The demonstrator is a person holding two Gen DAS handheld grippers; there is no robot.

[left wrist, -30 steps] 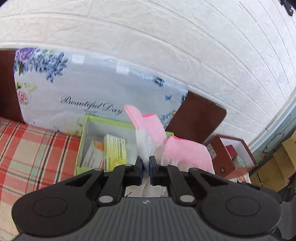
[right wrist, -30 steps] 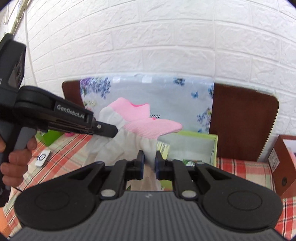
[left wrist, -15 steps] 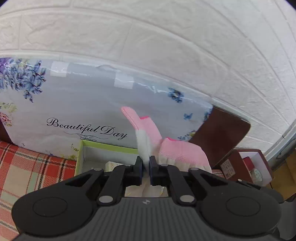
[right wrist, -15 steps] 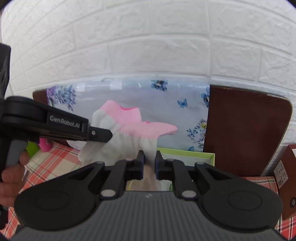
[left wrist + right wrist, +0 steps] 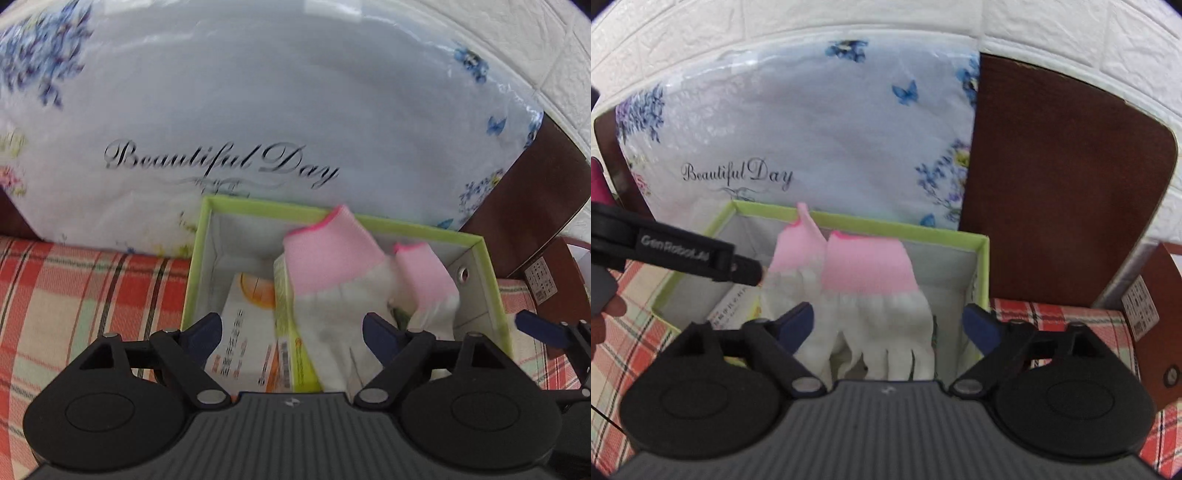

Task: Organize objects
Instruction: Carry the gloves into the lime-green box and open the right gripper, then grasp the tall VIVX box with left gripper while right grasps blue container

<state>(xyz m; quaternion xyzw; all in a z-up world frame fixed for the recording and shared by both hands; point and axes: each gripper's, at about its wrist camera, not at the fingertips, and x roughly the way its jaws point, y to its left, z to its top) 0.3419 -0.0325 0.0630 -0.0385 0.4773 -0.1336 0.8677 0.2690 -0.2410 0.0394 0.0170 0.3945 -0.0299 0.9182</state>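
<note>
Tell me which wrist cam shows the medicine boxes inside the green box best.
Left wrist view. The orange-and-white medicine box and the yellow-green one lie in plain sight in the green box, beside the pink-cuffed gloves. In the right wrist view the gloves and the left gripper's finger hide all but a sliver.

2 gloves (image 5: 868,291), 1 green box (image 5: 982,266), 2 cartons (image 5: 247,343), 2 hand-held grippers (image 5: 293,332)

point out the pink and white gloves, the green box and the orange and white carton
pink and white gloves (image 5: 866,269), right wrist view, on the pink cuff of the nearer glove
green box (image 5: 908,227), right wrist view, on its far rim
orange and white carton (image 5: 245,334), left wrist view, on its printed white face
</note>
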